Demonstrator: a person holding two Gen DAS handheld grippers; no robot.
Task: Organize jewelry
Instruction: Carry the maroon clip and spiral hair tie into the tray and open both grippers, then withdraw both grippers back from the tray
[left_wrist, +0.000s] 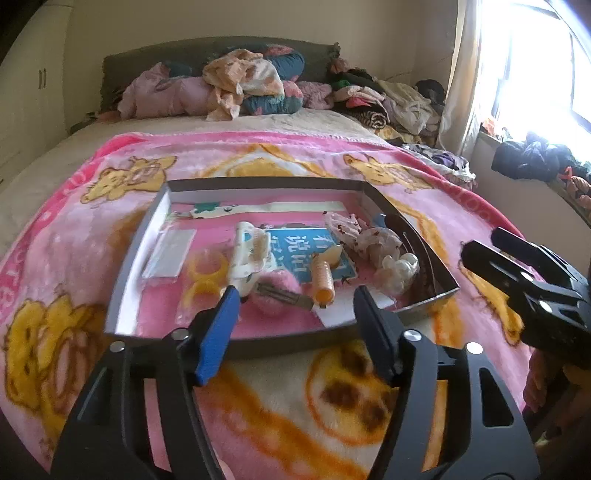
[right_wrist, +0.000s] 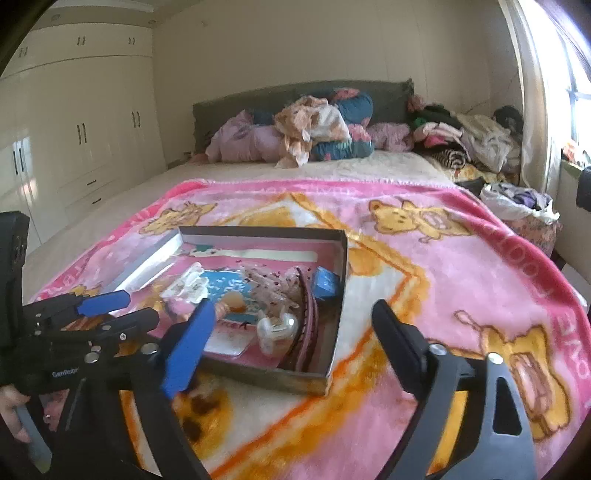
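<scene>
A shallow grey box (left_wrist: 122, 280) (right_wrist: 314, 382) lies on a pink bear blanket and holds hair accessories: a white hair claw (left_wrist: 247, 254), a pink fluffy clip (left_wrist: 275, 291), an orange roller (left_wrist: 323, 284), yellow rings (left_wrist: 207, 273), a pearl clip (left_wrist: 400, 269) (right_wrist: 277, 328), patterned scrunchies (left_wrist: 369, 236) and a dark headband (right_wrist: 306, 325). My left gripper (left_wrist: 295, 295) (right_wrist: 107, 310) is open and empty over the box's near edge. My right gripper (right_wrist: 291, 314) (left_wrist: 484, 243) is open and empty at the box's near right corner.
The pink blanket (left_wrist: 332, 155) (right_wrist: 461, 266) covers the bed. Pillows and heaped clothes (left_wrist: 258, 85) lie at the headboard and along the right side. A wardrobe (right_wrist: 74, 140) stands left, a bright window (left_wrist: 535, 62) right.
</scene>
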